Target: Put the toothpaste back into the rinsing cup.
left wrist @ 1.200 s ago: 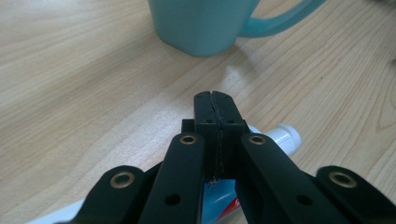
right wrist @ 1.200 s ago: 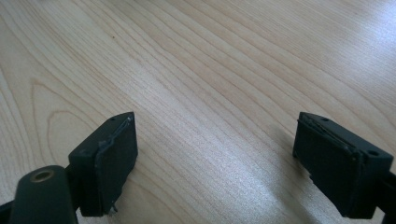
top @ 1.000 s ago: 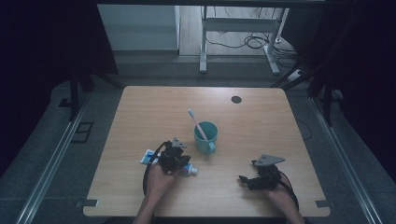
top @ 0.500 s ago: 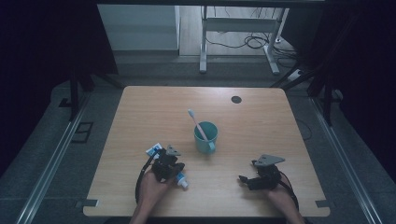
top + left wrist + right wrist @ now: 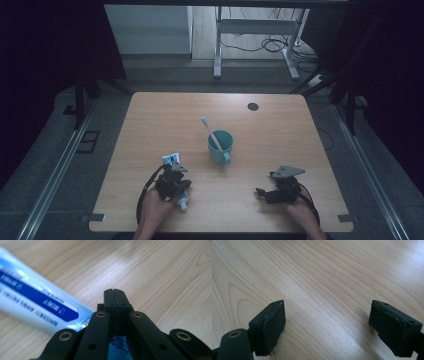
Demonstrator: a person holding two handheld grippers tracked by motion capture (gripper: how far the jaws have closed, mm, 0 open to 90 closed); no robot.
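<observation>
Blue-and-white toothpaste tube (image 5: 37, 300) is lying near the desk's (image 5: 150, 115) front-left corner, and I'm bringing my left gripper (image 5: 115, 293) over it, jaws pressed together on nothing, tube passing just beneath and left of them. I'm judging they need spreading first. My right gripper (image 5: 332, 325) is resting spread wide near the front-right edge.

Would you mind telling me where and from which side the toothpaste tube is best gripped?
Judging by its pose, grip the toothpaste tube across its flat mid-body, from above: it lies flat on the table, so jaws can straddle its narrow width.
</observation>
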